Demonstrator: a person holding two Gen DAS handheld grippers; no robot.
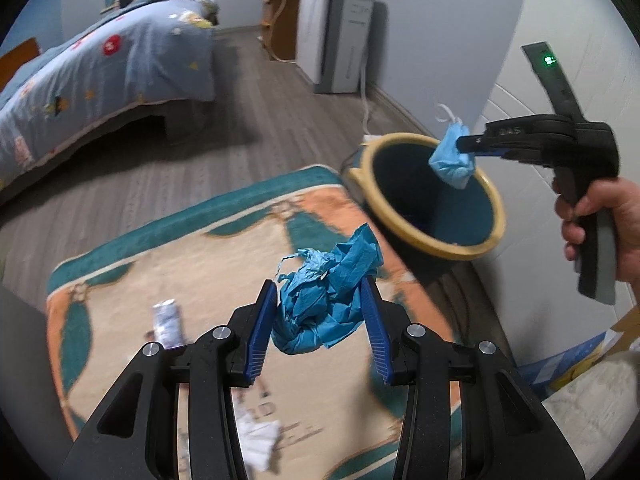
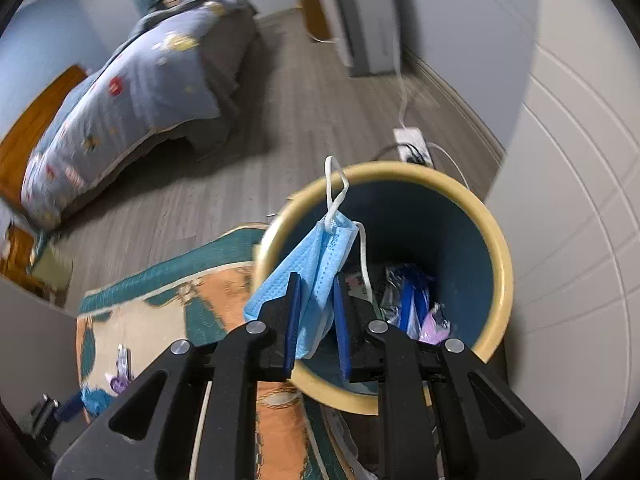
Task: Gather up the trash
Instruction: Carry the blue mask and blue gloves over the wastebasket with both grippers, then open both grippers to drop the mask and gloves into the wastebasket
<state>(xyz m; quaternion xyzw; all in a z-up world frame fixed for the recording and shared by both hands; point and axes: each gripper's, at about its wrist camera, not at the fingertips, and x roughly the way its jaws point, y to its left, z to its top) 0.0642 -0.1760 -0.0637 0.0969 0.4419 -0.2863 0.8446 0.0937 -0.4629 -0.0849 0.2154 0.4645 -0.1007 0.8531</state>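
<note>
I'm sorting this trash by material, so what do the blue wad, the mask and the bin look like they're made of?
Blue wad: probably thin paper or tissue, matte, with sharp creases and torn edges.
Mask: likely nonwoven fabric, light blue, with a dimpled texture, pleats and white elastic loops.
Bin: looks like smooth plastic, teal inside with a yellow rim; material is uncertain.

Both wrist views angled down, close – shared bin (image 1: 404,142) (image 2: 502,256) (rug (image 1: 224,216) (image 2: 276,292) too).

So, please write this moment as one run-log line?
left gripper: shut on crumpled blue paper | right gripper: shut on face mask, over bin | bin: holds trash | rug: litter remains
</note>
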